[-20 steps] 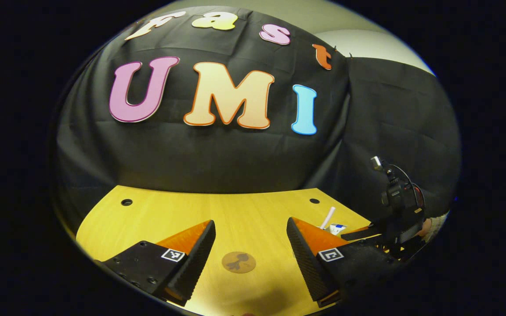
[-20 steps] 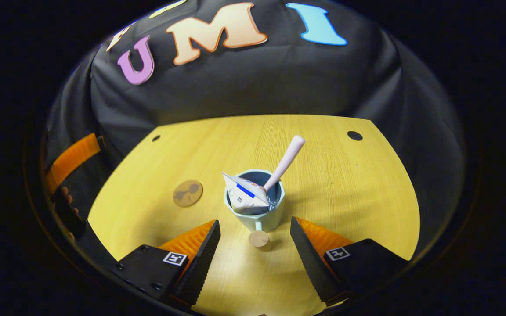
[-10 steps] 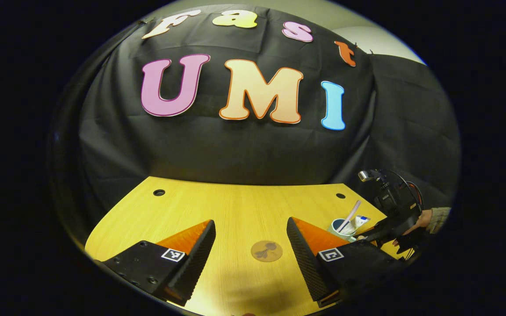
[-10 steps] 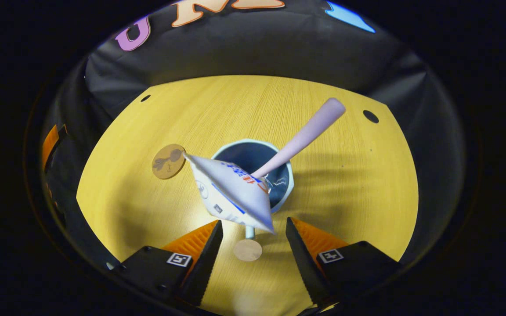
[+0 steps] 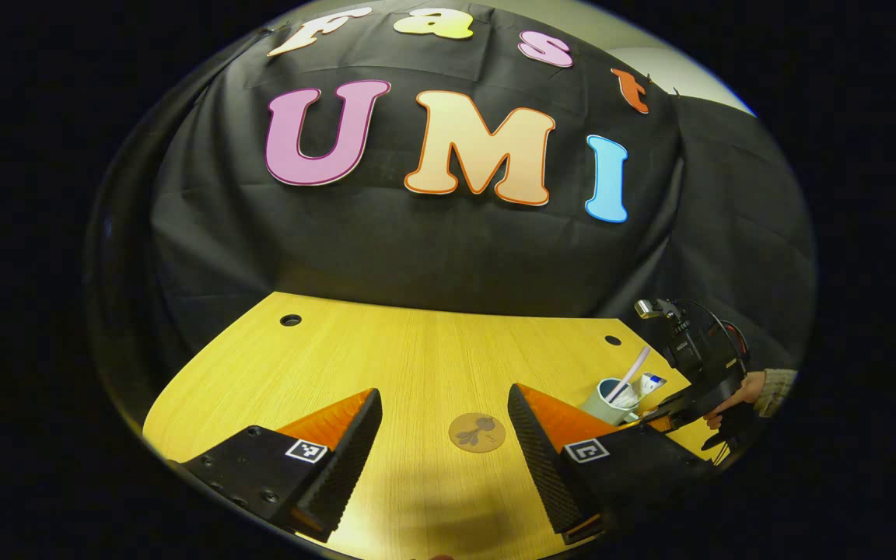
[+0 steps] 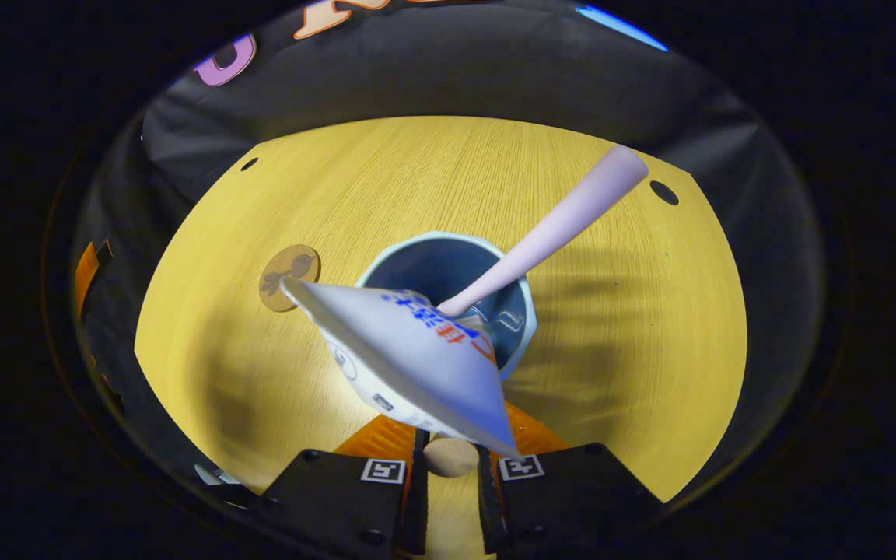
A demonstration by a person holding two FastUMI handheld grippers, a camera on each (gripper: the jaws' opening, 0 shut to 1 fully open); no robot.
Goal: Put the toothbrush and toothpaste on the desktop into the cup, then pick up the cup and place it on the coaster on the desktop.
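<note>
Cup [image 6: 448, 299], frame centre in the right gripper view, holds the toothbrush [image 6: 549, 233] and toothpaste [image 6: 409, 362]. Right gripper [image 6: 448, 467], bottom centre, is pinched narrow on the cup's handle knob [image 6: 450, 457]. Left gripper [image 5: 444, 443] hangs wide apart above the coaster [image 5: 477, 432]. A hand [image 5: 736, 393] grips at right edge.

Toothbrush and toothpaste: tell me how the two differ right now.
The toothbrush is a slim, plain pale pink stick; the toothpaste is a wide, flat white tube with printing. In the right gripper view the toothbrush leans away to the upper right, while the toothpaste tips toward the camera, hiding part of the right gripper. Both stand in the cup and stick out above its rim.
</note>
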